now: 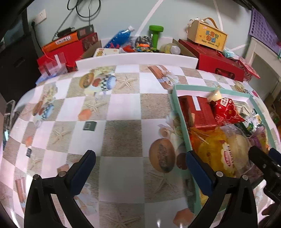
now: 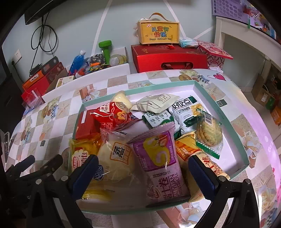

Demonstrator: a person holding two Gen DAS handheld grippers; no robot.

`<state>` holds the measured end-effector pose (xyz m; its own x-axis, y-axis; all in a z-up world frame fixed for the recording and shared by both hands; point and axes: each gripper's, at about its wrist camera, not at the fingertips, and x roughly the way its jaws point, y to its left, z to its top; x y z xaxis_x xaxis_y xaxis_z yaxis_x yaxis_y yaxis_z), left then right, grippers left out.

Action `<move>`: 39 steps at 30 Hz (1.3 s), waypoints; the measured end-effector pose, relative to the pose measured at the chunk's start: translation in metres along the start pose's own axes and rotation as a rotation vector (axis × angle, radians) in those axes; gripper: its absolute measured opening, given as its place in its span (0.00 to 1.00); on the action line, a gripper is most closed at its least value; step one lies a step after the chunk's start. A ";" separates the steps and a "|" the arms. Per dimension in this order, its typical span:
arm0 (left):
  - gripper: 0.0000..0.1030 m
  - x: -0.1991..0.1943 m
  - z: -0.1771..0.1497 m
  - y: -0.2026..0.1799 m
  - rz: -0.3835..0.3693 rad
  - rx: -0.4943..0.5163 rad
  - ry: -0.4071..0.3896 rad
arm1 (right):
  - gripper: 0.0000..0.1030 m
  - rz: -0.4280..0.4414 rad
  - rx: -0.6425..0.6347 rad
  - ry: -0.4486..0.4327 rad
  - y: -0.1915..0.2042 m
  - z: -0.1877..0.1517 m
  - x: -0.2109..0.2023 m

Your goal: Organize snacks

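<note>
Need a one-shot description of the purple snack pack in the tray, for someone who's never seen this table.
Find the shallow mint-green tray on the checkered tablecloth. The purple snack pack lies on top of the pile at the tray's near edge, between the open tongs of the right gripper. It is the only purple wrapper, with a big yellow swirl printed on it.

Setting I am working in: a lived-in home room, used partly for storage. Evidence: tabletop point(image 1: 123, 108) under a checked seashell-print oilcloth; red gift boxes point(image 2: 168, 57) stacked against a pale painted wall; yellow children's-day gift case point(image 2: 159, 33); wall socket point(image 1: 40, 15) with looped cable point(image 1: 84, 8); green dumbbell point(image 2: 105, 48); cardboard cartons point(image 2: 263, 95) on the floor.
</note>
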<state>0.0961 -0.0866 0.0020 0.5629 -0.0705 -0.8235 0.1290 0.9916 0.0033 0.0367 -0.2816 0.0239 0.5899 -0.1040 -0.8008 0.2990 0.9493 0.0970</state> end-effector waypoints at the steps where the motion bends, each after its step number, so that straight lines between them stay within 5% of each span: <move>1: 0.99 -0.001 0.000 0.001 0.015 0.002 -0.004 | 1.00 0.002 -0.002 0.001 0.001 0.000 0.000; 8: 0.99 -0.009 -0.003 0.014 0.053 -0.072 0.010 | 1.00 0.014 -0.024 -0.013 0.009 0.000 -0.007; 12: 0.99 -0.017 -0.006 0.023 0.144 -0.099 0.002 | 1.00 0.012 -0.036 -0.023 0.013 0.001 -0.012; 39: 0.99 -0.061 -0.077 0.059 0.138 -0.078 0.050 | 1.00 0.034 -0.123 -0.018 0.044 -0.058 -0.057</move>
<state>0.0065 -0.0150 0.0085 0.5292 0.0702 -0.8456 -0.0114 0.9971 0.0757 -0.0274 -0.2168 0.0398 0.6116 -0.0755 -0.7876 0.1852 0.9814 0.0497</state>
